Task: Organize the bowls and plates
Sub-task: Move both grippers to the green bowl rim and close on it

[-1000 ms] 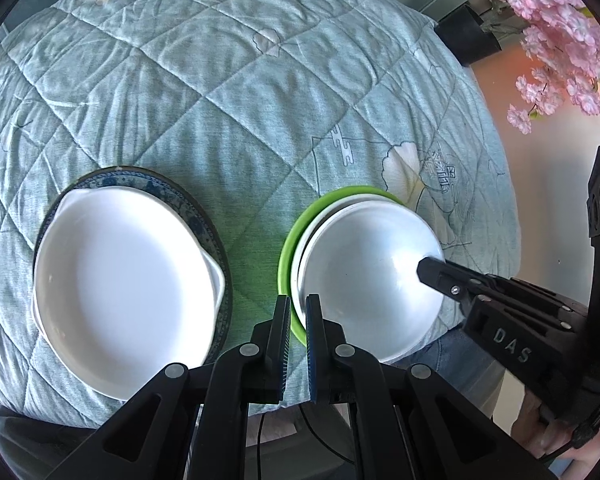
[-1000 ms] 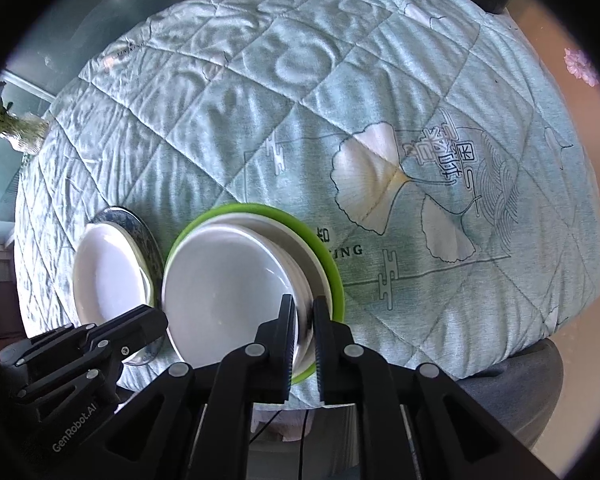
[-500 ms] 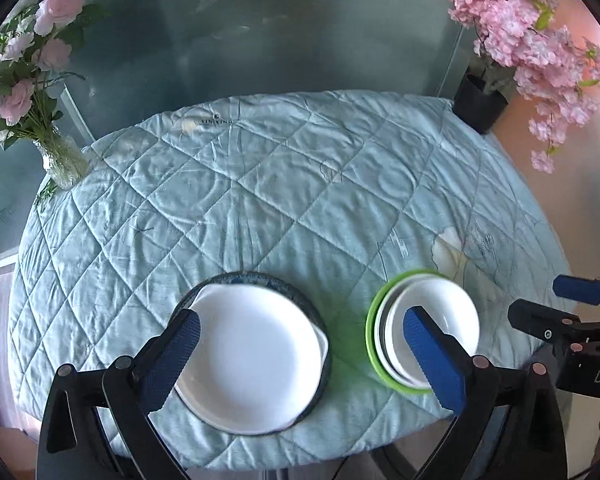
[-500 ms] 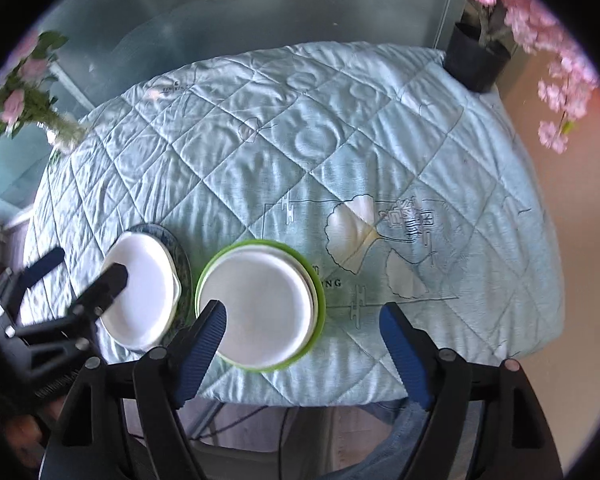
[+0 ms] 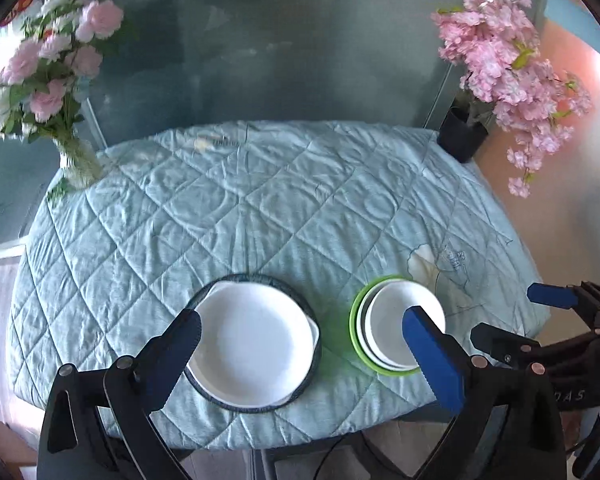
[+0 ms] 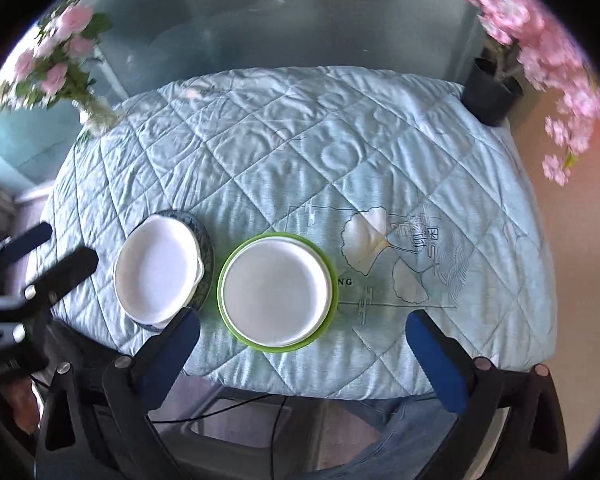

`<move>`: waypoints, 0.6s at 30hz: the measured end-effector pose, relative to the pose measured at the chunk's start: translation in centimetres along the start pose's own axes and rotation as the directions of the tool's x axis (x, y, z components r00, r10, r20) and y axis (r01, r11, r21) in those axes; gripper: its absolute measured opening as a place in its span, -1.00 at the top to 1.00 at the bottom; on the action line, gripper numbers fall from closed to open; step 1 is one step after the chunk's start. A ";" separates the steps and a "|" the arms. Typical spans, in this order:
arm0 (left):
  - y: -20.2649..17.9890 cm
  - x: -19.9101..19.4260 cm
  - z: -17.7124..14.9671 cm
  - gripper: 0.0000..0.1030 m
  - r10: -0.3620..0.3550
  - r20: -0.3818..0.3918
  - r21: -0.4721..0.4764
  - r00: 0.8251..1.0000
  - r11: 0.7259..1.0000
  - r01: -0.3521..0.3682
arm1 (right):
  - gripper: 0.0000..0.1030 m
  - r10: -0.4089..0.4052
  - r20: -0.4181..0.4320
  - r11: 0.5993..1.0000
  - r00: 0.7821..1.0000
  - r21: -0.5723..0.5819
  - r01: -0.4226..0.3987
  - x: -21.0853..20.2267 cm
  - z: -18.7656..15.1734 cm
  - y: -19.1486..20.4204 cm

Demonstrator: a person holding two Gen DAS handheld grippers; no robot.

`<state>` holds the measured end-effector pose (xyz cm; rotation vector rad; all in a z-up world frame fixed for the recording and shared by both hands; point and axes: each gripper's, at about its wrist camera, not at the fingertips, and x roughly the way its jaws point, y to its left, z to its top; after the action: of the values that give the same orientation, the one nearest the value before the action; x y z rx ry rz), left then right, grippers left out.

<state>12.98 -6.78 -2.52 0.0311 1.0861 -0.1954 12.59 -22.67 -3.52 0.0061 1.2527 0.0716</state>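
The left claw point(image 5: 298, 330) is black plastic, its two angular fingers point(image 5: 432, 344) tipped with blue pads and jointed by round silver screws. The right claw point(image 6: 302, 330) matches it: black linkage arms, blue pads, silver screw heads. White lettering marks each body, partly legible at 4 o'clock in the left view. Blue denim trousers point(image 6: 396, 432) show at 6 o'clock.

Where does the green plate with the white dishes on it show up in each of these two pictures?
Left wrist view: the green plate lies lower right, near the quilt's front edge.
Right wrist view: the green plate lies at centre, slightly low.
Shared landmark: the dark-rimmed plate under a white dish, just left of it in both.
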 end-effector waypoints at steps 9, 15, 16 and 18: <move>2.5 2.6 -0.2 -0.97 0.006 -0.071 -0.057 0.997 0.998 -0.010 | -0.98 0.037 -0.040 0.999 0.998 0.000 -0.038 1.8 -0.6 0.0; 0.8 6.5 0.1 -0.93 -0.162 -0.203 -0.037 0.966 0.987 0.158 | -0.98 0.026 -0.081 0.998 0.996 0.059 -0.022 3.6 -1.0 -2.5; 0.4 7.2 0.1 -0.91 -0.171 -0.224 -0.033 0.959 0.985 0.168 | -0.98 0.032 -0.091 0.997 0.995 0.076 -0.025 4.1 -1.0 -3.1; -0.4 8.9 0.4 -0.81 -0.188 -0.271 -0.033 0.944 0.982 0.186 | -0.98 0.052 -0.094 0.993 0.994 0.111 -0.041 4.8 -1.0 -4.2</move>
<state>17.24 -8.49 -10.11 -0.0535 1.3663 -0.3672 13.32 -26.62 -8.62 0.1277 1.3527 0.0446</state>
